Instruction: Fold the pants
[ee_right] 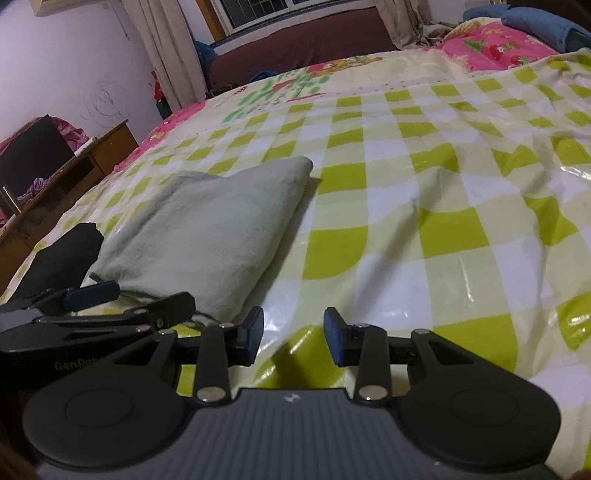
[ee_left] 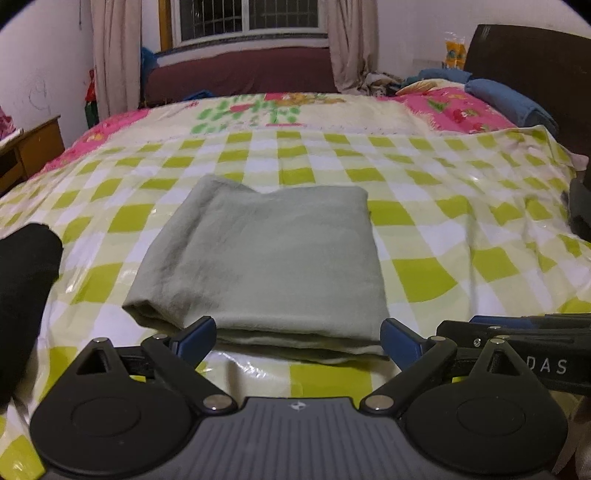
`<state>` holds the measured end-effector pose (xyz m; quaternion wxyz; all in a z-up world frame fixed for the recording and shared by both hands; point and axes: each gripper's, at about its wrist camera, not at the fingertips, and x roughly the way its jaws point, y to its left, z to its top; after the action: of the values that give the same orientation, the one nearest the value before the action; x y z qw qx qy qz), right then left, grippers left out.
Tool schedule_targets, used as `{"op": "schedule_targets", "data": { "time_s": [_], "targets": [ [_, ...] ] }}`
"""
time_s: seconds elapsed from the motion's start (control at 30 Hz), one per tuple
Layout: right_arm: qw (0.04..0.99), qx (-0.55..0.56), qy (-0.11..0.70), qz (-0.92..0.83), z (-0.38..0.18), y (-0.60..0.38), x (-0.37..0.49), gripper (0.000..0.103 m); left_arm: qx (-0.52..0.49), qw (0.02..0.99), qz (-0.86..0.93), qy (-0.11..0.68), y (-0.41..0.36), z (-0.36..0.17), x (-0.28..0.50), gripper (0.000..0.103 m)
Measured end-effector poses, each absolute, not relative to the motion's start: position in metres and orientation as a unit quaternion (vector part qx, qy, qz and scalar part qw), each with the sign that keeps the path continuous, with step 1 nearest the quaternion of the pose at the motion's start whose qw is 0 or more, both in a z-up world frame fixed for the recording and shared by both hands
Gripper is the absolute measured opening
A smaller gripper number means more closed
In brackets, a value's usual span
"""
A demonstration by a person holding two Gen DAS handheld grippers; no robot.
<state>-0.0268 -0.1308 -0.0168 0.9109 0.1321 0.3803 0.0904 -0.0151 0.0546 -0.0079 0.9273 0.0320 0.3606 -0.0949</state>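
Counts: one pair of pants [ee_left: 266, 258], pale green, folded into a flat square stack on the bed [ee_left: 443, 221]. It lies straight ahead of the left hand-held gripper [ee_left: 298, 338], with the near folded edge just in front of and between its fingertips. From the right hand-held gripper [ee_right: 293, 338] the same stack sits ahead and to the left, near but apart.

Two hand-held grippers, both empty:
- Left: jaws released and spread wide, blue pads [ee_left: 197, 338] either side of the stack's near edge; cannot tell whether they touch the cloth, no pinch visible.
- Right: jaws part open, a clear gap between the blue pads [ee_right: 255, 334], only the checked bed cover [ee_right: 424, 221] under them, nothing grasped.

The two tools sit side by side. The right one shows at the right edge of the left view, the left one at the left edge of the right view.

Other items: one black garment [ee_left: 26, 280] left of the left hand-held gripper, on the bed edge. One blue folded cloth [ee_left: 513, 103] far ahead right, near the dark headboard [ee_left: 535, 74]. One wooden side cabinet [ee_right: 74, 166] far left. One barred window [ee_left: 251, 18] with two curtains [ee_left: 114, 55].

Writing: "DAS" readable on the right tool's body in the left view; "GenRo…" partly readable on the left tool's body in the right view, the rest cut off.
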Motion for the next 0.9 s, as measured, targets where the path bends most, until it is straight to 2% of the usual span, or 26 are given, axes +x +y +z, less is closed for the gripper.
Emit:
{"op": "schedule_targets", "data": {
  "time_s": [0.47, 0.83, 0.9],
  "targets": [
    [0.897, 0.187, 0.387, 0.108, -0.013, -0.128, 0.012, 0.038, 0.054, 0.946, -0.051, 0.314, 0.080, 0.005, -0.003, 0.103],
    [0.867, 0.216, 0.430, 0.131, -0.040, -0.101, 0.081, 0.042, 0.021, 0.931, -0.032, 0.363, 0.117, -0.025, 0.044, 0.103],
    [0.869, 0.203, 0.432, 0.134, -0.039, -0.098, 0.086, 0.034, 0.016, 0.931, -0.035, 0.363, 0.119, -0.027, 0.050, 0.103]
  ]
}}
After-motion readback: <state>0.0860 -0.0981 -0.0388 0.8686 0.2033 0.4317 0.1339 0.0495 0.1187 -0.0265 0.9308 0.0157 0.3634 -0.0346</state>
